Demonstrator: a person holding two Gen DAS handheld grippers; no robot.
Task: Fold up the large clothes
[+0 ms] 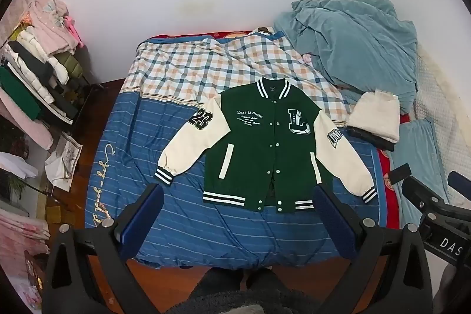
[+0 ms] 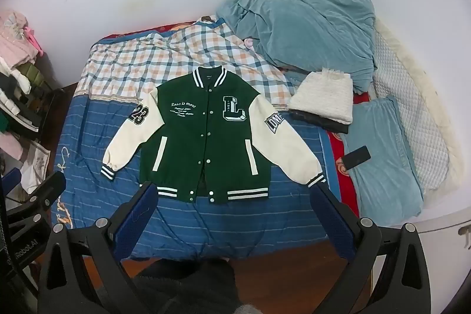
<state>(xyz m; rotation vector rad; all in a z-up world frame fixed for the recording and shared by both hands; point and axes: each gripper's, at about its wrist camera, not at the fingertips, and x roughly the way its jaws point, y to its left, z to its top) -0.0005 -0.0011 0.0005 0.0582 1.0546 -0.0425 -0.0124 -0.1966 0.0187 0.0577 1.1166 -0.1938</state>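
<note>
A green varsity jacket (image 1: 259, 143) with cream sleeves lies flat, front up and snapped shut, on the blue striped bed cover (image 1: 182, 214). Both sleeves spread out to the sides. It also shows in the right wrist view (image 2: 203, 140). My left gripper (image 1: 238, 196) is open and empty, held high above the bed's near edge, short of the jacket's hem. My right gripper (image 2: 235, 193) is open and empty too, at the same height beside it. The right gripper's body shows at the right edge of the left wrist view (image 1: 435, 211).
A rumpled teal blanket (image 1: 359, 49) is heaped at the bed's far right. A folded white fleece item (image 1: 376, 116) and a black phone (image 2: 357, 156) lie right of the jacket. A rack of stacked clothes (image 1: 38, 72) stands at the left. Wooden floor (image 2: 279, 261) runs below the bed edge.
</note>
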